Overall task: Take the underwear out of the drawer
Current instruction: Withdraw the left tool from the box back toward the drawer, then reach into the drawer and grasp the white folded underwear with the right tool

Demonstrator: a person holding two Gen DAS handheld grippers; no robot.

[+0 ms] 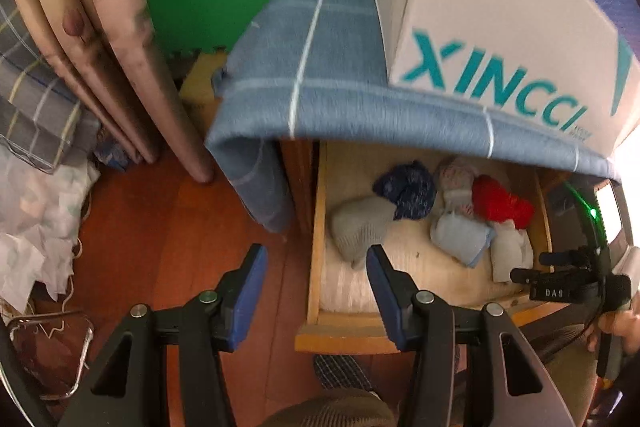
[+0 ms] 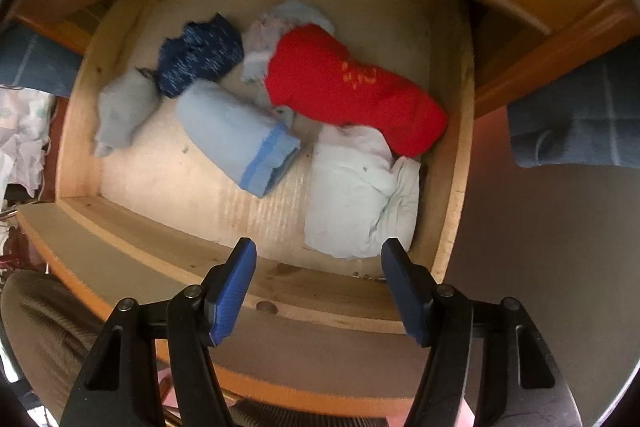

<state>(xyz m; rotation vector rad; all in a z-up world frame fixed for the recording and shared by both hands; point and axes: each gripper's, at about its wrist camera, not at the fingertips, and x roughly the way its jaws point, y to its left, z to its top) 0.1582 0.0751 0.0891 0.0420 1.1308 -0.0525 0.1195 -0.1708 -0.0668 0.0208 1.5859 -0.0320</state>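
Underwear rolls lie in the open drawer (image 2: 248, 291); nearest, at twelve o'clock from the half-open, empty right tool (image 2: 318, 267), sits the white bundle (image 2: 356, 195). Lower straight, straddle its middle, then pinch; the red roll (image 2: 348, 87) lies beyond.

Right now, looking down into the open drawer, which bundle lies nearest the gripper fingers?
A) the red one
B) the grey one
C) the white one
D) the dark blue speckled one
C: in the right wrist view the white bundle lies at the drawer's front, just beyond the right gripper, whose jaws stand apart and empty; the red bundle sits farther back.
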